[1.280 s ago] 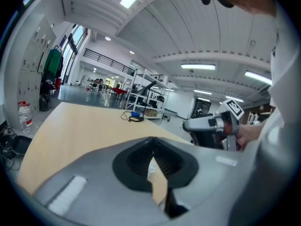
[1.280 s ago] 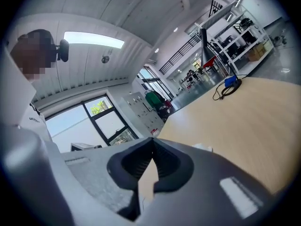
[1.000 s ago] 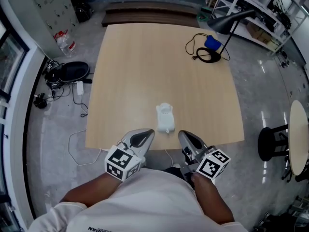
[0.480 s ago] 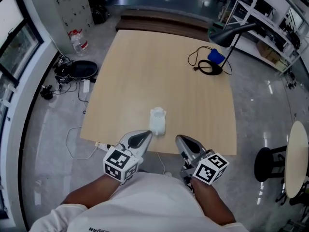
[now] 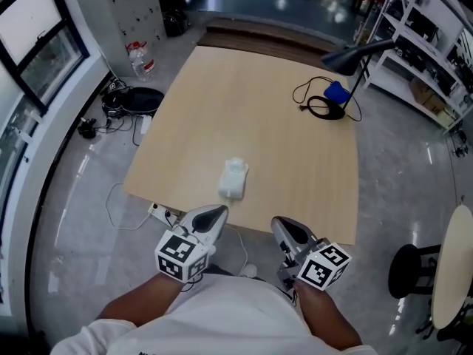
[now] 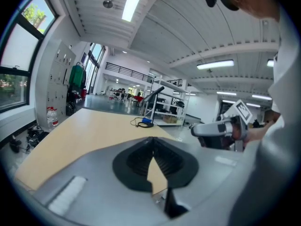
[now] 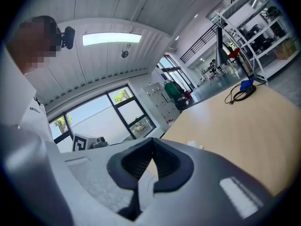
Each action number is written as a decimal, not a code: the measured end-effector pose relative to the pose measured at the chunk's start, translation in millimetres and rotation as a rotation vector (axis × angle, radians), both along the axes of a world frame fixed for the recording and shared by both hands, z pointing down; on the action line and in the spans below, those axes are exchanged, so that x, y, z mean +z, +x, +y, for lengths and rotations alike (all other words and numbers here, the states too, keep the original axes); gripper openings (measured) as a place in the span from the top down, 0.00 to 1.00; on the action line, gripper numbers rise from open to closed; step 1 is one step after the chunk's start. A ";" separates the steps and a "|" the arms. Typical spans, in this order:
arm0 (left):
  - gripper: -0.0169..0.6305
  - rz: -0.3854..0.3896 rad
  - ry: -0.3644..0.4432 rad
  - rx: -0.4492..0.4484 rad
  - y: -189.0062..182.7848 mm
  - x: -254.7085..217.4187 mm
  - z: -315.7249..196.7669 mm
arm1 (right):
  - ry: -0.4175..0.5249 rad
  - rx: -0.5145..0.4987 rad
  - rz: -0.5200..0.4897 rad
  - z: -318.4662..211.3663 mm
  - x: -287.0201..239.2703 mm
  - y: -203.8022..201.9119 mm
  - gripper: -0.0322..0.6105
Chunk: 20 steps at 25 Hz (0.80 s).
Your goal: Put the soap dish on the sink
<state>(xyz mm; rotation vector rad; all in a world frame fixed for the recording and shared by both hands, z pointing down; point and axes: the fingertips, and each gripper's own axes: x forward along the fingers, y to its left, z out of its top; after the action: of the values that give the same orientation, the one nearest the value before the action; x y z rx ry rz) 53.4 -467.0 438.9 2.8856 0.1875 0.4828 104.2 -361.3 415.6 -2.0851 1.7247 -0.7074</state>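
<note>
left tongs: pressed together, empty, held just off the worktop's near edge.
soap dish: white, lies on the worktop close to its near edge, apart from both tongs.
handling: probably light, stiff and smooth, so it may slip; if it is ceramic, a knock could chip it.
hold: across its narrow width, at the rim.
right tongs: pressed together, empty, also off the worktop's near edge.
sink: none in view.

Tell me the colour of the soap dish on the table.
White. The soap dish shows best in the head view, near the wooden table's front edge.
</note>
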 end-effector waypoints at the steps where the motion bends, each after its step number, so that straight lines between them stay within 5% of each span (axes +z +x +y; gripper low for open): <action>1: 0.96 0.000 0.003 -0.015 -2.3 -0.7 2.6 | 0.004 -0.011 -0.002 3.8 0.3 -0.4 0.95; 8: 0.96 -0.015 0.016 -0.055 -22.9 1.4 12.1 | 0.024 -0.061 0.009 11.0 3.3 -8.5 0.95; 20: 0.96 0.008 0.032 0.003 -31.7 -9.3 -44.6 | 0.011 0.032 -0.018 -35.3 6.3 -24.9 0.95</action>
<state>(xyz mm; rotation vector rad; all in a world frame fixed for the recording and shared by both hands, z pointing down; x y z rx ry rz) 21.8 -511.5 429.7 2.9194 0.1865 0.4790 79.2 -396.5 421.9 -2.0876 1.6782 -0.7043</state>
